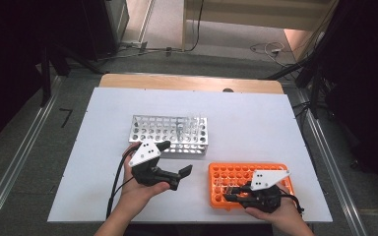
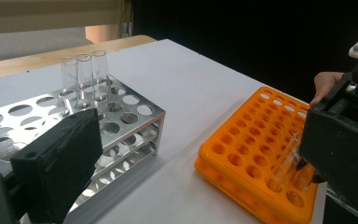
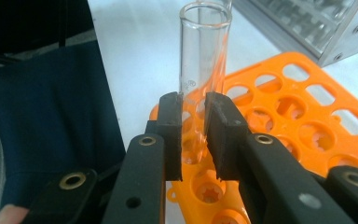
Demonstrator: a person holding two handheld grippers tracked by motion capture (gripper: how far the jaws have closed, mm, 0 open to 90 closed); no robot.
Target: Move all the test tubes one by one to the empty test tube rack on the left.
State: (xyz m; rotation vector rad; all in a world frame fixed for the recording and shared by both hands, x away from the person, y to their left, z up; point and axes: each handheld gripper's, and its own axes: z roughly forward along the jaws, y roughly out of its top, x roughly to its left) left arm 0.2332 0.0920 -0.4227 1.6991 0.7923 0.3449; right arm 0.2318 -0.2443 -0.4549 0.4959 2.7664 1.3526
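Test tube (image 3: 202, 70): clear glass, upright, standing in a hole near a corner of the orange rack, clamped between the right gripper's pads.
Table (image 1: 256, 123): white top with a wood edge at the far side; both racks sit on it, well apart from each other.
Metal rack (image 1: 170, 132): silver, many round holes, mid-table. Left gripper view shows three empty glass tubes (image 2: 85, 74) standing in it at one end; high view shows them only as a faint glint.
Orange rack (image 1: 226, 174): plastic, near the person's right hand. Right gripper view shows star-shaped seats in the bottoms of its holes, too small to tell from the high view.
Left gripper (image 1: 177, 169): held over bare table between the two racks, jaws apart, nothing in them. Its own view shows one black jaw in front of the metal rack.
Right gripper (image 3: 193, 135): over the orange rack's near edge, pads pressed on the lower part of the test tube. Left gripper view shows the tube tilted slightly under its body.
Writing: small faint mark on the tube glass just above the pads, not readable.
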